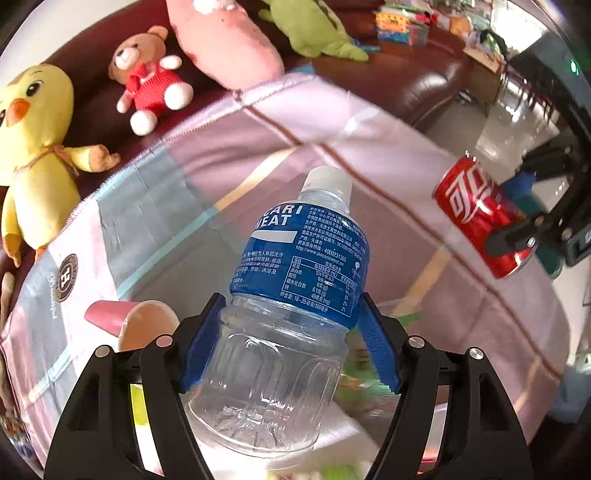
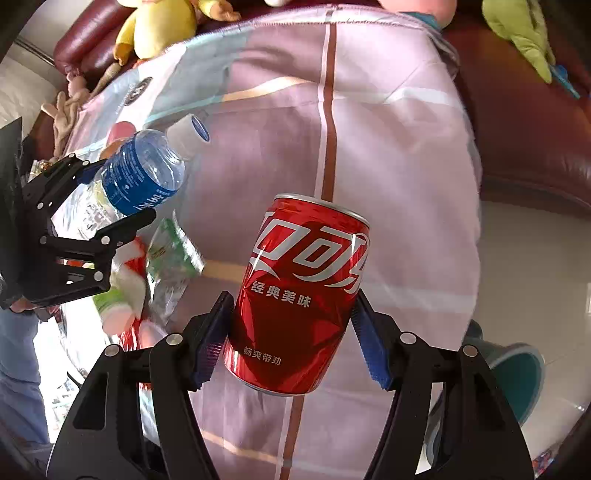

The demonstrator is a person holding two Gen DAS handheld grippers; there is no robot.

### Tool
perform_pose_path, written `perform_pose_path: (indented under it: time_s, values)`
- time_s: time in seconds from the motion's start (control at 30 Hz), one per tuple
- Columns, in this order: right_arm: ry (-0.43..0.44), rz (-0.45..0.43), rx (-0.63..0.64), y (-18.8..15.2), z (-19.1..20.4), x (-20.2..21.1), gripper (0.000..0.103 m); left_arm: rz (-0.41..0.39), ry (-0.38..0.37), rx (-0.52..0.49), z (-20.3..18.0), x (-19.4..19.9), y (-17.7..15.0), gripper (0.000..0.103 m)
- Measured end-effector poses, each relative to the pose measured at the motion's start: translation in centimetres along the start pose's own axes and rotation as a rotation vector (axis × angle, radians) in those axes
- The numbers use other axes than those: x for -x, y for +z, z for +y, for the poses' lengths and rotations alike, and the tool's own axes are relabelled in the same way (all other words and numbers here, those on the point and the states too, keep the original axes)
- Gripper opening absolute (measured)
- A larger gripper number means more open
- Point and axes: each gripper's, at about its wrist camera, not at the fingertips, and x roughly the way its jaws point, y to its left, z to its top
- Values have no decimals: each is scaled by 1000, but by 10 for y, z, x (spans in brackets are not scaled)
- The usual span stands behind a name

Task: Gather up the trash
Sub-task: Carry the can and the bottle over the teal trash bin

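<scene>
My left gripper (image 1: pixel 291 314) is shut on an empty clear plastic bottle (image 1: pixel 284 295) with a blue label and white cap, held above the cloth-covered table (image 1: pixel 166 206). My right gripper (image 2: pixel 291 310) is shut on a red cola can (image 2: pixel 299 291), dented low on its side, also held in the air. The can shows at the right of the left wrist view (image 1: pixel 480 214). The bottle (image 2: pixel 147 170) and left gripper (image 2: pixel 110 195) show at the left of the right wrist view. More wrappers and a crushed clear bottle (image 2: pixel 170 258) lie below the left gripper.
A brown sofa (image 1: pixel 406 77) behind the table holds plush toys: a yellow chick (image 1: pixel 33 147), a teddy bear (image 1: pixel 147 77), a pink one (image 1: pixel 225 40) and a green one (image 1: pixel 314 29). A pink paper cup (image 1: pixel 125 317) lies on the cloth. A teal bin (image 2: pixel 517 384) stands on the floor.
</scene>
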Motion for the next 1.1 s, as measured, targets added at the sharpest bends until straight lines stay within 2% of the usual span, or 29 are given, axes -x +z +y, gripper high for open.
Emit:
perform_pose_path:
  time_s: [0.17, 0.37, 0.6, 0.73, 0.93, 1.1]
  values:
    - [4, -61, -22, -31, -11, 28, 62, -55, -19, 28, -41, 34, 3, 73]
    - [-11, -135, -64, -74, -40, 61, 62, -110, -96, 63, -111, 54, 8, 73]
    - [-21, -233, -172, -145, -113, 106, 62, -92, -205, 56, -207, 40, 23, 73]
    - [-79, -289, -243, -186, -160, 121, 62, -74, -252, 26, -261, 27, 36, 73]
    - [-75, -298, -355, -234, -219, 124, 62, -22, -298, -7, -324, 2, 51, 73]
    - [-60, -301, -413, -251, -251, 121, 62, 23, -316, -37, -363, -17, 64, 73]
